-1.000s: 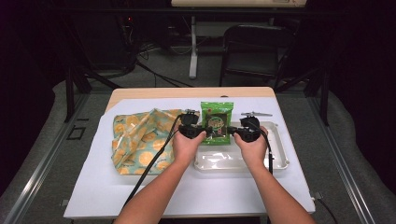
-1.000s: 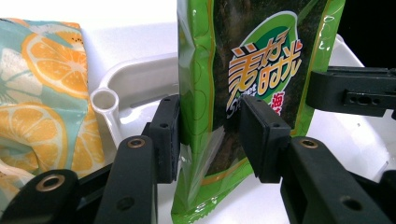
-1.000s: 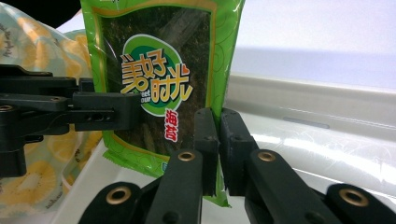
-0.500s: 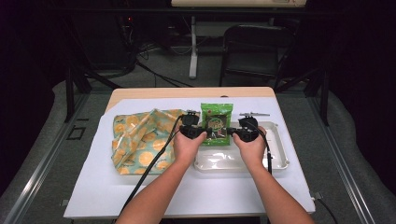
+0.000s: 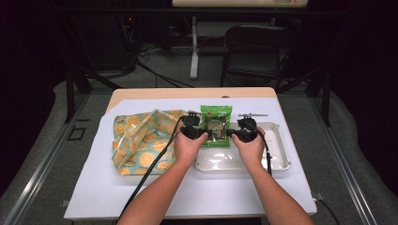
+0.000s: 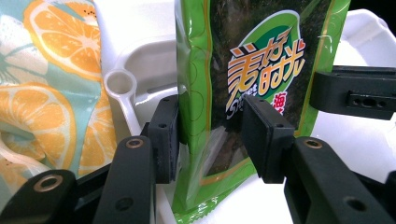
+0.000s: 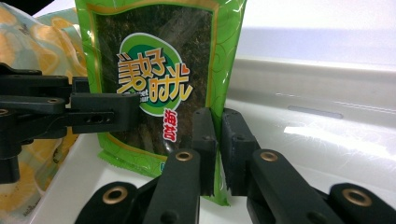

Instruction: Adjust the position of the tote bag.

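Hardly anything has shifted since the earlier frames: both hands and the green snack packet (image 5: 216, 125) sit where they did, though the jaws of both grippers have just been opening a little.

From above, the packet stands between the two grippers, over the far left part of the white tray (image 5: 278, 157), which rests on a white sheet (image 5: 141, 197) covering the table (image 5: 141, 93). To the left lies a crumpled bag printed with orange slices (image 5: 138, 145).

In the left gripper view, the left gripper (image 6: 210, 135) straddles the packet's left edge: one pad lies against the green border, the other against the front face, with the film bulging between them, so it has hold of the packet with its jaws fairly wide apart. The right gripper (image 7: 218, 140) has its jaws nearly together on the thin right edge seam, pinching it.

The packet's front carries large Chinese characters in orange and yellow with white outlines on a green oval, with a small heart by the last one. Below them is small Latin lettering too fine to make out, and red characters reading 海苔 run down a white patch. Dark seaweed shows through the clear window, and gold swirls run along the green border.
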The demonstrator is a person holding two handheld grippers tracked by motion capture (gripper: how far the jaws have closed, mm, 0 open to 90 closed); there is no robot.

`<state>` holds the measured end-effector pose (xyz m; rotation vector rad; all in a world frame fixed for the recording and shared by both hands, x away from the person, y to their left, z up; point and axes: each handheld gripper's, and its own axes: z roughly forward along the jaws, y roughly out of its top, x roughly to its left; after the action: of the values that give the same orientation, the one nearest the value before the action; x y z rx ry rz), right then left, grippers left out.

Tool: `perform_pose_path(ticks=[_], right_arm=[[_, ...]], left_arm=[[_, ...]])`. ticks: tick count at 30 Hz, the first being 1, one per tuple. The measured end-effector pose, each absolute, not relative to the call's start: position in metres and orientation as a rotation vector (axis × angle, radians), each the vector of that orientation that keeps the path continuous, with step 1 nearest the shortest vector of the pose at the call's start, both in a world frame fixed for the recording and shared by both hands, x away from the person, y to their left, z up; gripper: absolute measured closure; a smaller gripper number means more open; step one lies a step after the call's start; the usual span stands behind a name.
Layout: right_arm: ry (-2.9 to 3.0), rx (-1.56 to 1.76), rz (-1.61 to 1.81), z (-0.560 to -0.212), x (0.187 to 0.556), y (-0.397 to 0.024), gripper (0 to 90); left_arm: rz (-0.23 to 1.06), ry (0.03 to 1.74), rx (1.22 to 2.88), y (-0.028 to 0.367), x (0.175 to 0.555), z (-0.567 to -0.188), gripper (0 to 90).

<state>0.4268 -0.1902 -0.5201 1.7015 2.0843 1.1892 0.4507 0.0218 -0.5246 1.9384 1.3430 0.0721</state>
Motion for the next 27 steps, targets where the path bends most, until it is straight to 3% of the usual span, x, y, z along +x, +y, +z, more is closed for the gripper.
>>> perform_pose_path(ticks=[27], right_arm=[[2.073, 1.714, 1.169, -0.5275, 0.4326, -0.1872, 75.7]], left_arm=[[0.073, 1.371, 1.966, 0.0139, 0.456, -0.5292, 54.4]])
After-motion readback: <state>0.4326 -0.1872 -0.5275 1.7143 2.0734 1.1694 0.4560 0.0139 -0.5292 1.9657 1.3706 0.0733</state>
